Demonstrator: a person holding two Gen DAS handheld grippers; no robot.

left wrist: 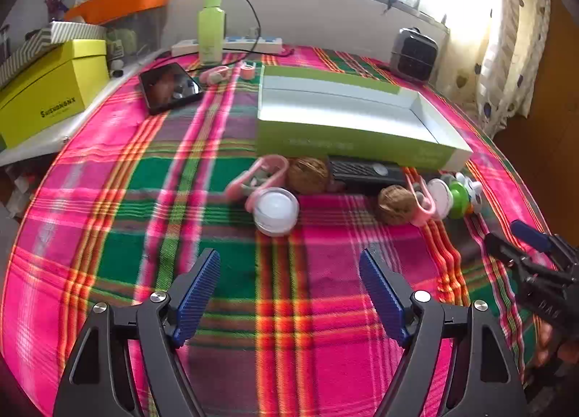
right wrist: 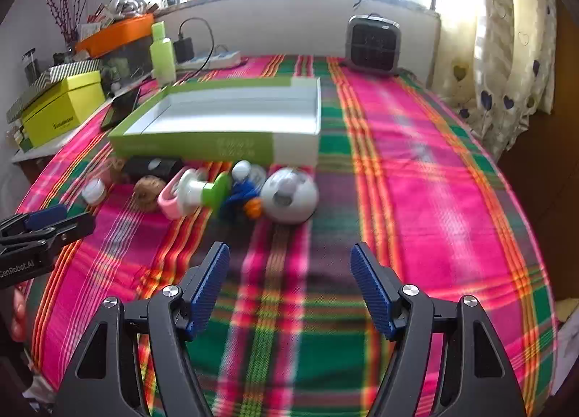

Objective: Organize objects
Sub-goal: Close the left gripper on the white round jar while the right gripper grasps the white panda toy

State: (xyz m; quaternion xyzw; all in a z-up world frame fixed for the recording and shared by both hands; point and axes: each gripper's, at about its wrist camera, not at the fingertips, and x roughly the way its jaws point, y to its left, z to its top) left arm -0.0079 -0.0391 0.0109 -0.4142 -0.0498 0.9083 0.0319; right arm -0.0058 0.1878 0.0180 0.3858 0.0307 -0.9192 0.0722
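Left wrist view: both grippers (left wrist: 289, 294) (right wrist: 289, 286) gape empty; remote (left wrist: 365, 171) lies crosswise.

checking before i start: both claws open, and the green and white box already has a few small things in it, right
Not quite. Both the left claw and right claw are open, but the green and white box is empty; the right wrist view shows its bare white floor, with the small things lying in front of it.
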